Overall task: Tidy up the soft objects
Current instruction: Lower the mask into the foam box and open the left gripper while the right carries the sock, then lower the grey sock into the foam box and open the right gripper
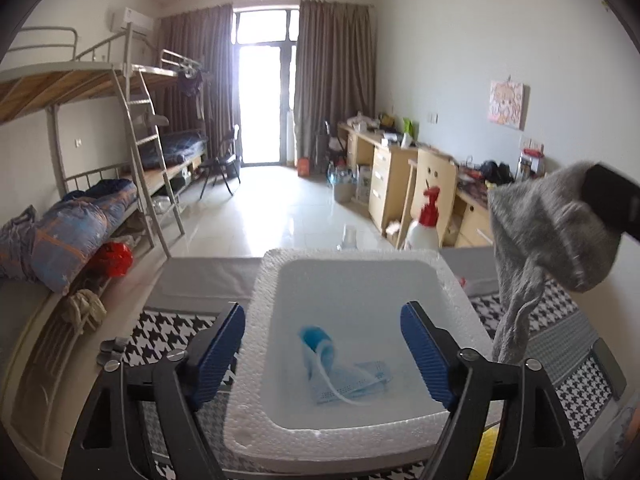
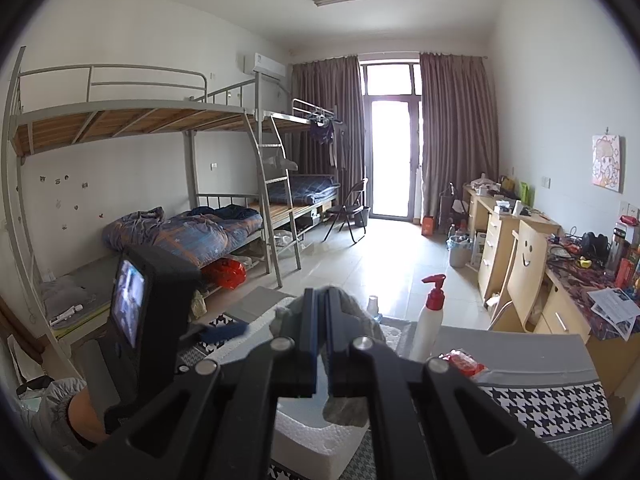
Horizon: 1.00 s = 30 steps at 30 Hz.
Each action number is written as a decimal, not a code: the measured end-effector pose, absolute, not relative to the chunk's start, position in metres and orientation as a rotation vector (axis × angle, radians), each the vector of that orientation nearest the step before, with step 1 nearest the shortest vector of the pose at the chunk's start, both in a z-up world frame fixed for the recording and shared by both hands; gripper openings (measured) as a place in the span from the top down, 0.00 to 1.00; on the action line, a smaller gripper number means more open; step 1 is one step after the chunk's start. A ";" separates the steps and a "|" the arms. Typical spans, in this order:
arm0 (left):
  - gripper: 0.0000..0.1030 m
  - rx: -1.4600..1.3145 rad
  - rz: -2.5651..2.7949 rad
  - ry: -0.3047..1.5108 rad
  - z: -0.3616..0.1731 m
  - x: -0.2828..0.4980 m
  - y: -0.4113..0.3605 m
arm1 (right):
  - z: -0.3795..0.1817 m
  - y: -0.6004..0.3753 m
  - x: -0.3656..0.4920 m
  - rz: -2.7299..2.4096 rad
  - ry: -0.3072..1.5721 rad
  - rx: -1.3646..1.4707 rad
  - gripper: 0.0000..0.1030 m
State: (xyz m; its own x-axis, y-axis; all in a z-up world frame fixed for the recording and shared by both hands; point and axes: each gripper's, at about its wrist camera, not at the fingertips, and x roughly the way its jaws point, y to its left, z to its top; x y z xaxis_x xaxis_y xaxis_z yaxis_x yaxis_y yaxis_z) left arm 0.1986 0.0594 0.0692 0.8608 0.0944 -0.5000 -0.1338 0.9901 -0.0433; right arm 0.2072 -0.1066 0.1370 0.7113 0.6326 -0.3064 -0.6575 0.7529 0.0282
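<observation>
A white foam box [image 1: 256,320] stands on a houndstooth cloth. A blue face mask [image 1: 344,376] lies inside it. My left gripper [image 1: 324,352] is open, its blue pads on either side of the box's near part, above it. My right gripper [image 2: 322,320] is shut on a grey sock [image 2: 352,308]. In the left wrist view the grey sock [image 1: 548,236] hangs at the right, above the box's right edge, from the right gripper's black body [image 1: 612,204]. The foam box [image 2: 316,440] shows below the right gripper.
A white pump bottle with a red top [image 2: 430,320] stands beyond the box; it also shows in the left wrist view [image 1: 424,224]. A red packet [image 2: 464,362] lies beside it. Bunk beds [image 2: 160,184] stand at the left, desks [image 2: 512,236] at the right.
</observation>
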 end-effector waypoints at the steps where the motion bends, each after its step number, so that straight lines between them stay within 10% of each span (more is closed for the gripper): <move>1: 0.17 -0.079 0.119 0.510 0.071 0.197 0.061 | 0.136 -0.106 0.208 0.720 0.312 -0.082 0.95; 30: 0.08 -0.106 0.221 0.455 0.062 0.171 0.104 | 0.118 -0.057 0.227 0.758 0.434 -0.128 0.95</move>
State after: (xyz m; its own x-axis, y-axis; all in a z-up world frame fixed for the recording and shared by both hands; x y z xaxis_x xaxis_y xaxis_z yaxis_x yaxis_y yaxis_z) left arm 0.1709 0.1038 0.0624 0.8750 0.1876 -0.4462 -0.2349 0.9706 -0.0524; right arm 0.2273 -0.0568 0.1183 0.6426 0.6373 -0.4254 -0.6893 0.7232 0.0422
